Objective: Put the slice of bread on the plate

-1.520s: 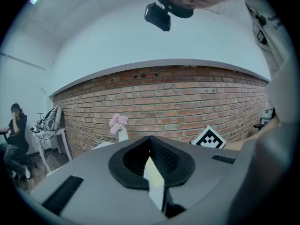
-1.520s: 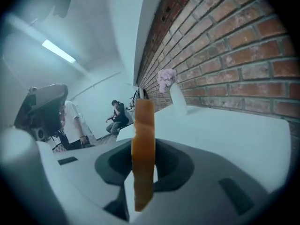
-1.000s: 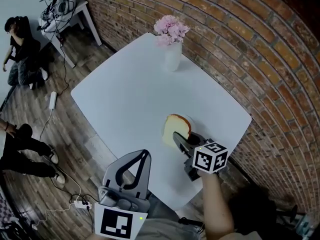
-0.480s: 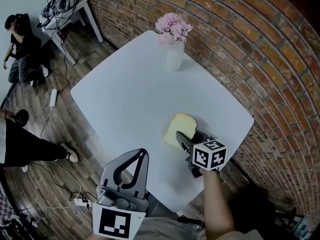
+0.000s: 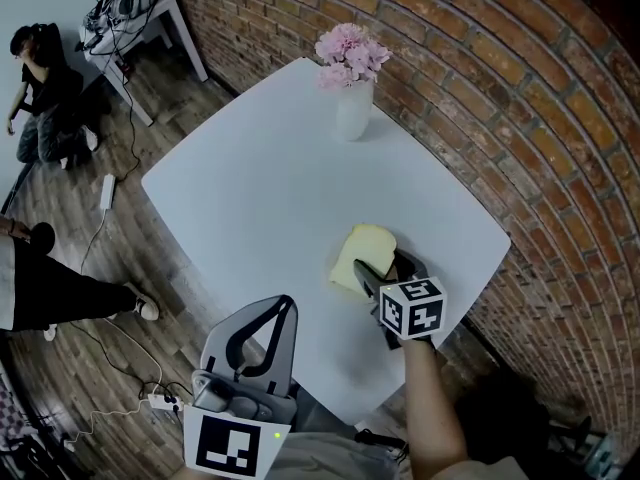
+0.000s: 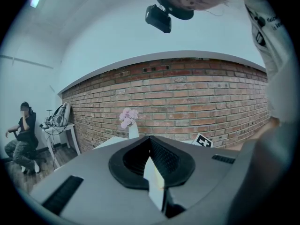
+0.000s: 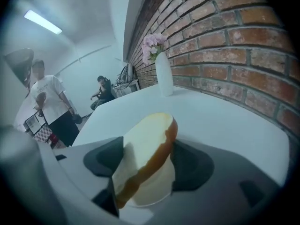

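White desk (image 5: 260, 188) beside a brick wall (image 5: 520, 98), vase w/ pink flowers (image 5: 352, 108) at its far end. R gripper (image 5: 383, 266) points down over the near-right part of the desk. Its fingers (image 7: 192, 168) have just been opening and now stand wide, w/ the slice of bread (image 5: 362, 253) between them. Bread is tilted: lower edge on the small white plate (image 7: 161, 186), leaning toward one finger, clear gap to the other. L gripper (image 5: 285, 308) hangs off the desk's near edge, fingers together at the tips, nothing in them.
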